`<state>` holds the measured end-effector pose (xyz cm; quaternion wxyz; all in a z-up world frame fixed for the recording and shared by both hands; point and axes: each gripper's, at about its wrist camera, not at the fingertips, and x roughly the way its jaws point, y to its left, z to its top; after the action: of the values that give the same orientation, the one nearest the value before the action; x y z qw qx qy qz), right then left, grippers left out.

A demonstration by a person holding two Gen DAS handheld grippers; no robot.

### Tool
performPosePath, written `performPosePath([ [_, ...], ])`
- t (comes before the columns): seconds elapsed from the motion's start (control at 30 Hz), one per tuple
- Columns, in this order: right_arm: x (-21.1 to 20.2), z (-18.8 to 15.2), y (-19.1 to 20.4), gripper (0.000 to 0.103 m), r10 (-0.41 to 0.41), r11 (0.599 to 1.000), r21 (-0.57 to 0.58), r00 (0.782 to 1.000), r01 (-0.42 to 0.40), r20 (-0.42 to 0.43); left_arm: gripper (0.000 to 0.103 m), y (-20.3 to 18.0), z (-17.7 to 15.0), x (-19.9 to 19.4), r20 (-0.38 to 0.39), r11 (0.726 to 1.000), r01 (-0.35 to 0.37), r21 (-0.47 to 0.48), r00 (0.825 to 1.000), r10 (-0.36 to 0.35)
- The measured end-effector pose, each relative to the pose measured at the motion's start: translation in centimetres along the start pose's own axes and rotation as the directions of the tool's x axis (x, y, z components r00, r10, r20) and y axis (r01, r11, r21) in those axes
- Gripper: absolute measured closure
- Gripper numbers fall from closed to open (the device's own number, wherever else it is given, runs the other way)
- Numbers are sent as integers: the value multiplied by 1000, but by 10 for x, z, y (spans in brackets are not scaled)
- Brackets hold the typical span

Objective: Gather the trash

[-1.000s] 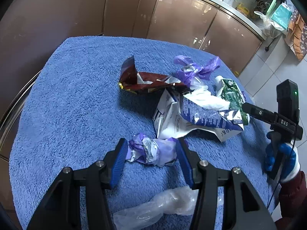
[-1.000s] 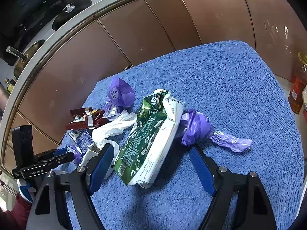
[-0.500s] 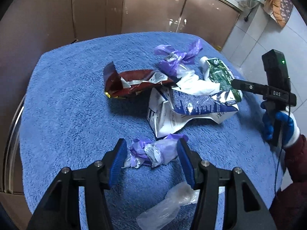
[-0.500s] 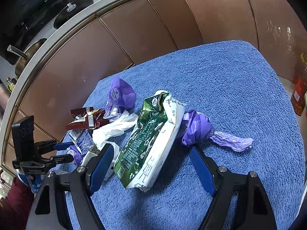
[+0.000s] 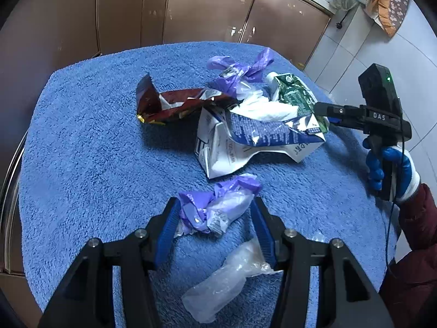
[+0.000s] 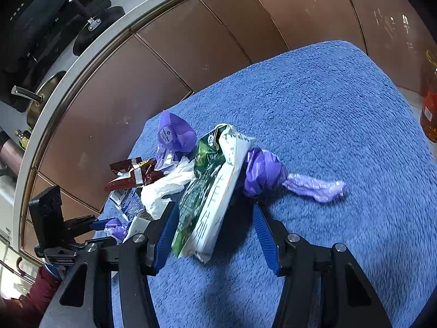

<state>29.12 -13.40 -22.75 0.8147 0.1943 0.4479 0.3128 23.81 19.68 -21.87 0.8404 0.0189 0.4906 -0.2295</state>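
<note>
Trash lies on a blue towel [image 5: 82, 150]. My left gripper [image 5: 215, 216] is open, its jaws on either side of a crumpled purple and clear wrapper [image 5: 215, 210]. A clear plastic bag [image 5: 226, 278] lies below it. Beyond are a torn white and blue carton [image 5: 245, 145], a dark red snack wrapper [image 5: 174, 104], white tissue [image 5: 265, 108] and a purple bag [image 5: 240, 68]. My right gripper [image 6: 215, 229] is open around the near end of a green and white carton [image 6: 210, 191]. A knotted purple bag [image 6: 265, 175] lies right of the carton.
Brown cabinet doors [image 5: 204, 8] stand behind the towel-covered surface. The right gripper's handle and a blue-gloved hand [image 5: 387, 164] show at the right of the left wrist view. An oil bottle [image 6: 430, 104] stands off the towel's right edge.
The left gripper has lifted and pulled back a little, with the purple wrapper still between its open jaws. The right gripper has moved closer around the green carton.
</note>
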Motion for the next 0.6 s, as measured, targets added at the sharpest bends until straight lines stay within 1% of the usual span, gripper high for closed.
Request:
performPosePath([
  [0.07,-4,-3,-1,51,5,1000,8,1000,-5,0,57,0,-3,0,3,1000,-10,6,1000,10],
  [0.13,-6,-3,-2,56,24,999,21,1000,-24,-1,58,-2,-4,0,10,1000,-14,8,1000,14],
  [0.17,-6,-2,-2,57,29,999,24,1000,-29,-2,61,-2,-3,1,14,1000,-15,5,1000,15],
  [0.2,-3,-1,-2,57,30,999,27,1000,-30,-3,62,-3,-3,1,16,1000,-14,0,1000,14],
  [0.3,6,4,0,63,47,998,38,999,-47,-13,63,0,-4,-1,26,1000,-9,-16,1000,9],
  [0.33,8,4,1,67,50,998,41,999,-50,-16,63,0,-5,-1,29,1000,-9,-19,1000,10],
  [0.37,11,4,0,75,61,997,46,998,-60,-23,64,0,-7,-3,33,1000,-10,-25,999,11],
  [0.4,15,4,2,78,70,996,48,997,-68,-27,67,0,-8,-3,37,999,-8,-33,999,9],
  [0.6,8,3,13,84,91,996,23,996,-90,-13,70,4,-13,-12,71,998,-4,-65,997,9],
])
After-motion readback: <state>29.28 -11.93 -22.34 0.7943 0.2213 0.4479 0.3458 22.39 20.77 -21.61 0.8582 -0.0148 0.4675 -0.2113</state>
